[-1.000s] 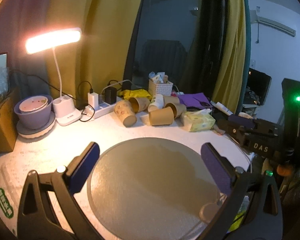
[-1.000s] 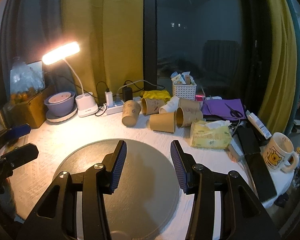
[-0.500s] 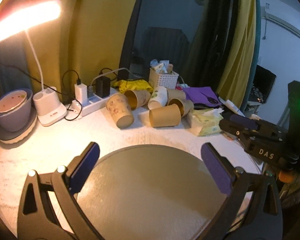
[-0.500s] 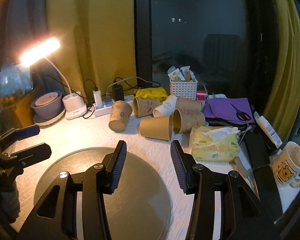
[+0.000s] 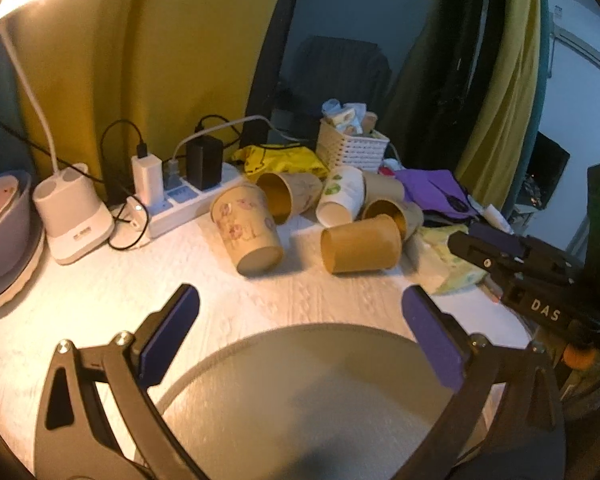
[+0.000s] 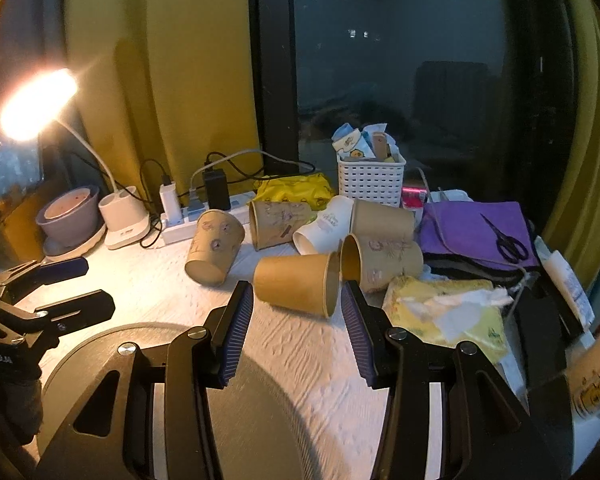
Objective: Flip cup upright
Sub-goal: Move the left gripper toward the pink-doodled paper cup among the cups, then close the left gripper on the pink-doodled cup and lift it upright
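The plain brown cup (image 6: 298,282) is lying on its side at the front of the cup pile (image 6: 332,232); the right gripper (image 6: 296,334), jaws apart and empty, is lining up just before it; the left gripper (image 5: 300,336) is hovering wide, farther off; closing around the cup's wall comes next.

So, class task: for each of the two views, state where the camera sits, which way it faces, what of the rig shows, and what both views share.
Left wrist: sits on the left gripper, facing the cups and power strip; its open jaws show, with the right gripper at right.
Right wrist: sits on the right gripper, facing the plain cup lying ahead; its open jaws show, with the left gripper at left.
Shared: plain cup, basket, lamp.
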